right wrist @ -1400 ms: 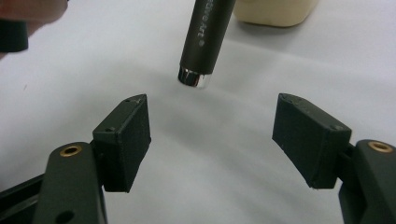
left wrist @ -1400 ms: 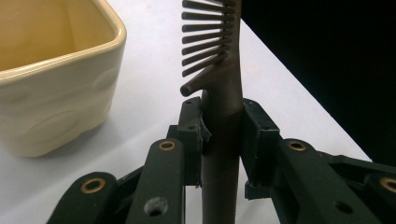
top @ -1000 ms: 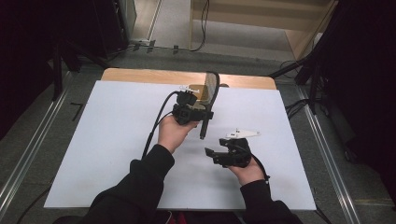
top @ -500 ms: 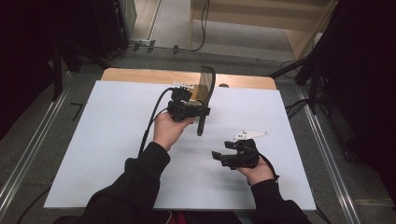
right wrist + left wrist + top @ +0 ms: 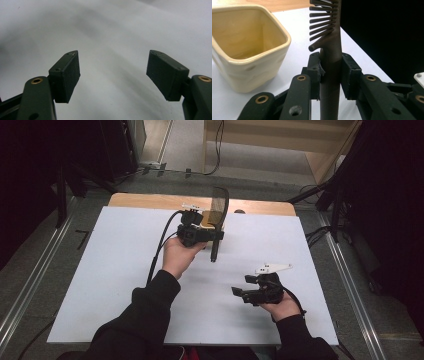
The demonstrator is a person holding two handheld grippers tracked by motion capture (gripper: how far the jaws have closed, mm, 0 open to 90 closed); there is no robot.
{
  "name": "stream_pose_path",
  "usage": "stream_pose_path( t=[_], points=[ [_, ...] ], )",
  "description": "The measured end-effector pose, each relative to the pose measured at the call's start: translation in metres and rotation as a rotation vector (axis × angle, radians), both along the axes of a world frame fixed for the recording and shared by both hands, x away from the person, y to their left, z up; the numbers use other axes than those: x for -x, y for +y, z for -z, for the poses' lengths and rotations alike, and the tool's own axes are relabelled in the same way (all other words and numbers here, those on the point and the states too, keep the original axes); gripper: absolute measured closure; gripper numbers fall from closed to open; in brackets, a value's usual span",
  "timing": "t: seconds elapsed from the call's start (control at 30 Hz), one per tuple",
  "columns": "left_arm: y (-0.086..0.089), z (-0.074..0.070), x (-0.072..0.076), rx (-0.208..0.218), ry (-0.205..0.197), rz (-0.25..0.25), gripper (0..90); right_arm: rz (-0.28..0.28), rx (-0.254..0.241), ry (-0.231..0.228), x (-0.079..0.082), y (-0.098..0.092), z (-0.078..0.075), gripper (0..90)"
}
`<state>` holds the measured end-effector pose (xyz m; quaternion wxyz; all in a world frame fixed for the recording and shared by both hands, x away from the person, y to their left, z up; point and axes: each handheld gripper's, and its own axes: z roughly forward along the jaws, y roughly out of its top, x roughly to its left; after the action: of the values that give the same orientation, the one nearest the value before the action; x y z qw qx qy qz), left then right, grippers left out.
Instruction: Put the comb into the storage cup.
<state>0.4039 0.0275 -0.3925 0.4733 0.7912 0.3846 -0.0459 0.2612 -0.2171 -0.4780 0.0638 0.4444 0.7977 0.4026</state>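
My left gripper (image 5: 215,234) is shut on the handle of a dark comb (image 5: 221,204), which stands nearly upright with its teeth at the top and its handle end hanging below the jaws. In the left gripper view the pads (image 5: 349,75) press the comb (image 5: 333,47) from both sides. A cream square cup (image 5: 244,72) stands empty just left of the comb; in the high view the cup (image 5: 212,216) sits behind the gripper, partly hidden. My right gripper (image 5: 240,294) is open over the white sheet at the near right, with nothing between its fingers (image 5: 65,75).
A white sheet (image 5: 115,270) covers most of the wooden table (image 5: 150,200). Metal rails (image 5: 35,285) run along both sides. A black cable (image 5: 159,251) trails from the left gripper across the sheet. Dark stands and cables lie on the floor behind the table.
My right gripper has drifted toward the near right of the sheet, still open. The left gripper and the comb have hardly moved.
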Motion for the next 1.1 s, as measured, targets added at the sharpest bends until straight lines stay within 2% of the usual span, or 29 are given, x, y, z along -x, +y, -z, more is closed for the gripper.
stream_pose_path(
  t=[0.37,0.43,0.6,0.73,0.93,1.1],
  points=[
    [0.001,-0.005,-0.005,-0.014,-0.012,-0.001,72.7,-0.011,-0.011,0.013,0.011,-0.013,0.002,25.1],
    [0.002,-0.006,-0.009,0.004,-0.003,0.002,72.7,-0.012,0.0,0.011,0.012,-0.016,0.003,25.1],
    [0.001,-0.007,-0.011,-0.003,-0.006,-0.002,72.7,-0.017,0.007,0.01,0.015,-0.02,0.003,24.6],
    [0.0,-0.012,-0.013,-0.013,-0.024,-0.002,72.7,-0.014,0.008,0.006,0.017,-0.029,0.003,24.5],
    [-0.001,-0.02,-0.019,0.002,-0.03,0.002,72.7,-0.007,0.0,0.008,0.019,-0.037,0.003,24.4],
    [-0.002,-0.028,-0.023,-0.011,-0.048,0.004,72.7,-0.013,0.02,0.013,0.02,-0.043,0.004,23.8]
  ],
)
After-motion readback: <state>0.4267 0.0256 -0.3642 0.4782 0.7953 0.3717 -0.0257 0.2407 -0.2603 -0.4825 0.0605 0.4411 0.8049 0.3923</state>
